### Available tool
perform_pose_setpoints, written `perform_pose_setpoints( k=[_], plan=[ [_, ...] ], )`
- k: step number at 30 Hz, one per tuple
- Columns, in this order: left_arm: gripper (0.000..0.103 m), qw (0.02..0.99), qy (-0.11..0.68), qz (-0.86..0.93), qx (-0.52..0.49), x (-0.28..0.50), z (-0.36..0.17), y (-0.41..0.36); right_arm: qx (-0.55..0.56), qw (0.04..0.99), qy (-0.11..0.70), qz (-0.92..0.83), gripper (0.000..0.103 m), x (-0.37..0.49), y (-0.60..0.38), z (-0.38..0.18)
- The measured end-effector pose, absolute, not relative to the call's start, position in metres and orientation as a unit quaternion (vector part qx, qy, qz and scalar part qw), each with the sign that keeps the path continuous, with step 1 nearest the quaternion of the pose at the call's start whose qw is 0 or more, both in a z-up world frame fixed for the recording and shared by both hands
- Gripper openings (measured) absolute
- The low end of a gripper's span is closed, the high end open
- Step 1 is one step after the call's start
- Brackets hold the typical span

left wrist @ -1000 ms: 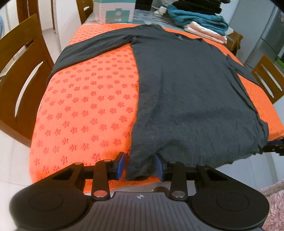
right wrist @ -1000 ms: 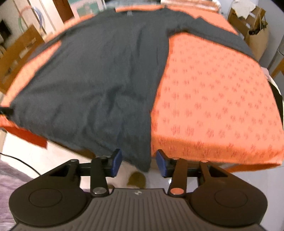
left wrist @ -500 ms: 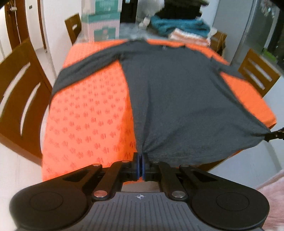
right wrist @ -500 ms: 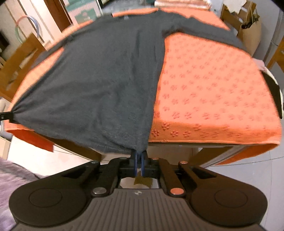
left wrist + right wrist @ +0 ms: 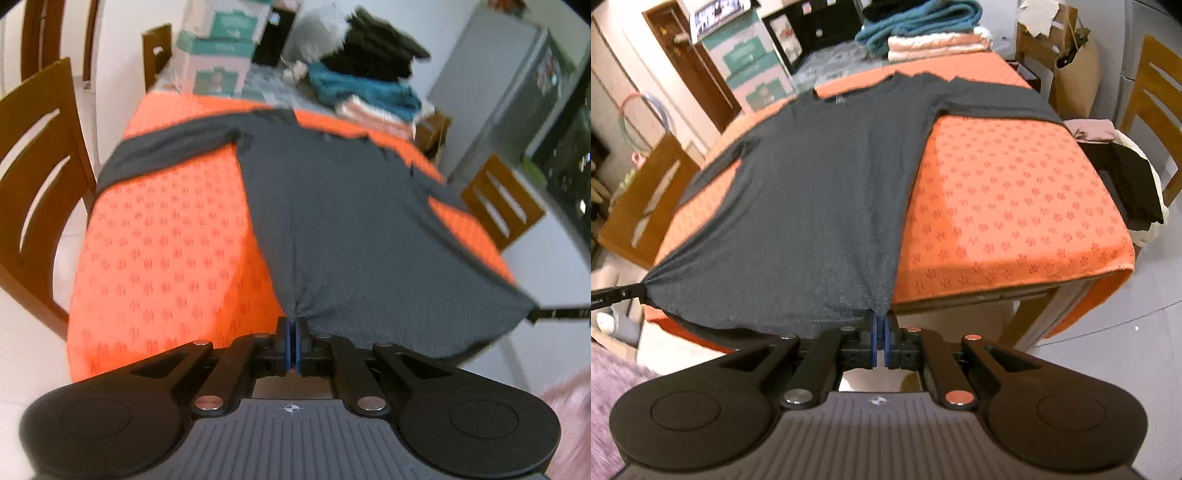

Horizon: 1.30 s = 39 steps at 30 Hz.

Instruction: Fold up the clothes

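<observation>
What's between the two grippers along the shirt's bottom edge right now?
Only the dark grey shirt: its hem spans from the right gripper to the left gripper, seen in the right wrist view.

Left gripper (image 5: 292,334) and right gripper (image 5: 880,332) both point down and forward, jaws pinched tight on a hem corner each

Black tongs (image 5: 292,334) (image 5: 880,328): blue pads, silver pivot screws, ribbed grey housing.

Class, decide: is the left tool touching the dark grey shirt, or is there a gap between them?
Touching. The left wrist view shows the left tool shut on the dark grey shirt, whose hem corner bunches between its blue pads.
</observation>
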<state>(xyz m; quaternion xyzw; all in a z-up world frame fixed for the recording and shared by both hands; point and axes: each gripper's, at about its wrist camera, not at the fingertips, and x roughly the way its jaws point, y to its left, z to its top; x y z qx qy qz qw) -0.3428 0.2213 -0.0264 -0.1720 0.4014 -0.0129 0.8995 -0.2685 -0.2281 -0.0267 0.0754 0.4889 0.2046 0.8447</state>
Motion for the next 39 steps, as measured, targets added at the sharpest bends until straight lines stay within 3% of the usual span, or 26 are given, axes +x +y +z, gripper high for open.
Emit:
perform_pose_setpoints(
  k=[14, 28, 39],
  plan=[
    [0.005, 0.929, 0.311, 0.047, -0.194, -0.219, 0.03, 0.244, 0.137, 0.879, 0.397, 0.226, 0.005, -0.135, -0.234, 0.024],
    [0.005, 0.922, 0.331, 0.113, -0.165, -0.08, 0.017, 0.251, 0.126, 0.87, 0.414, 0.238, 0.005, 0.036, -0.215, -0.01],
    [0.005, 0.905, 0.392, 0.115, -0.118, 0.009, -0.029, 0.271, 0.106, 0.856, 0.453, 0.223, 0.005, 0.122, -0.181, -0.052]
  ],
)
